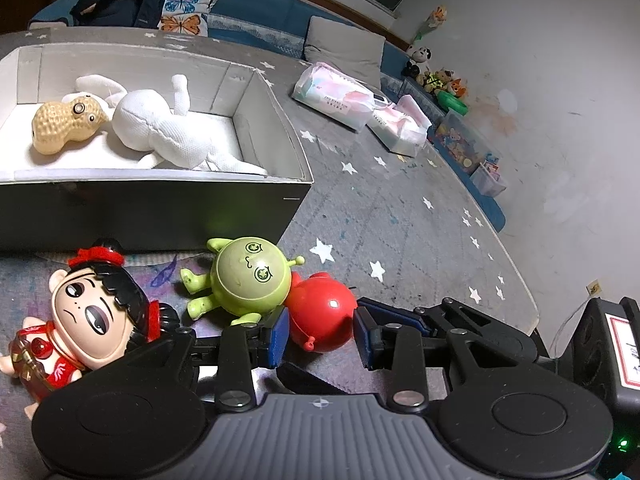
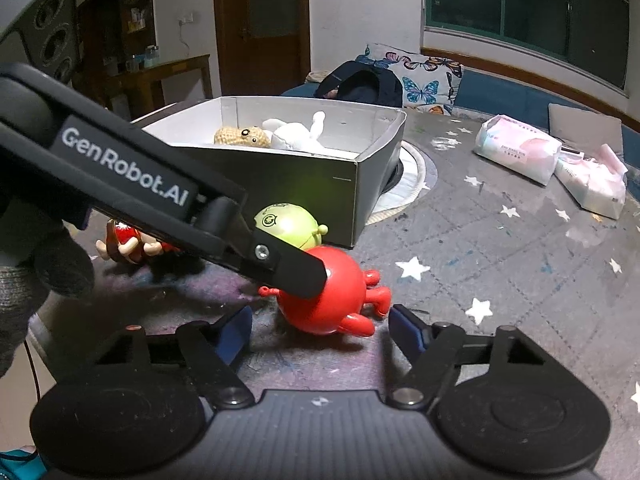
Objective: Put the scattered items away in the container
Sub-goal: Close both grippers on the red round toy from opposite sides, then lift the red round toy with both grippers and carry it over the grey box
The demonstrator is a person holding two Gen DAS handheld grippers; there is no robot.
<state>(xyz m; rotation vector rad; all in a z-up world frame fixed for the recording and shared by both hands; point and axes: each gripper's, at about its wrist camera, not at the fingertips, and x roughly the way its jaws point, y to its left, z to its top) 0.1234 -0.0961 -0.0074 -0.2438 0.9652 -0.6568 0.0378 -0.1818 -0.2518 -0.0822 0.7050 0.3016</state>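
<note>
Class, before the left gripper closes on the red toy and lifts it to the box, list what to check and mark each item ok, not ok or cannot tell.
1. Red toy sits between the left gripper fingers: ok.
2. Blue pads touching the toy on both sides: cannot tell.
3. Green toy clear of the red one: not ok, it leans against it.
4. Right gripper open and not gripping the toy: ok.
5. Box has free space beside the peanut toy and white plush: ok.

Left gripper (image 1: 320, 330) and right gripper (image 2: 320, 326) both hold jaws apart.
</note>
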